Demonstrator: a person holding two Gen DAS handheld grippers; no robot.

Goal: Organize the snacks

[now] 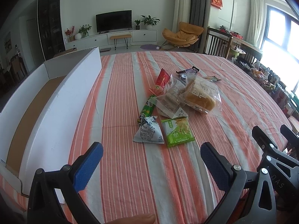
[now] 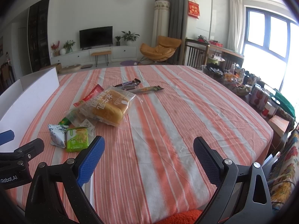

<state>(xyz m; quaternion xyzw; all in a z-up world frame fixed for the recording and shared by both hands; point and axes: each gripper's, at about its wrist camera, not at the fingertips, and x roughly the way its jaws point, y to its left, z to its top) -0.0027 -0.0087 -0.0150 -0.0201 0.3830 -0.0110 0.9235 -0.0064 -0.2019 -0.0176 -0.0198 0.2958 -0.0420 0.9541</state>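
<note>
1. Snacks sit in a loose heap mid-table on the striped tablecloth [image 1: 121, 130], well apart from the white cardboard box [image 1: 61, 100] along the table's left side. Nothing visible in the box yet.
2. Left claw [image 1: 151, 155] spread wide, empty, hovering short of the heap. Right claw [image 2: 149, 150] also spread, empty, over bare cloth to the right of the heap.
3. Nearest the left claw: green cracker packet [image 1: 177, 131] touching the grey-blue pouch [image 1: 149, 131]. Risk: closing on one drags or pinches both, since their edges meet.
4. Bagged bread loaf [image 1: 200, 96] lies on top of a clear-wrapped pastry [image 1: 168, 100]. Judged slippery and soft; a hard squeeze crushes it, a light one lets the film slide out.
5. Green tube snack [image 1: 146, 109] and red sachet [image 1: 162, 79] are partly tucked under the heap; pulling them likely scatters neighbours.
6. Snickers bar [image 2: 129, 83] and a thin stick packet [image 2: 149, 89] lie beyond the loaf, flat on the cloth; claw tips may snag fabric.
7. Box wall stands tall beside the heap: loads must be lifted over it, or they clip the rim.
8. Open cloth right of the heap gives ample room; the far right table edge is crowded with jars.
9. Claws sit close together; crossing paths risks collision.
</note>
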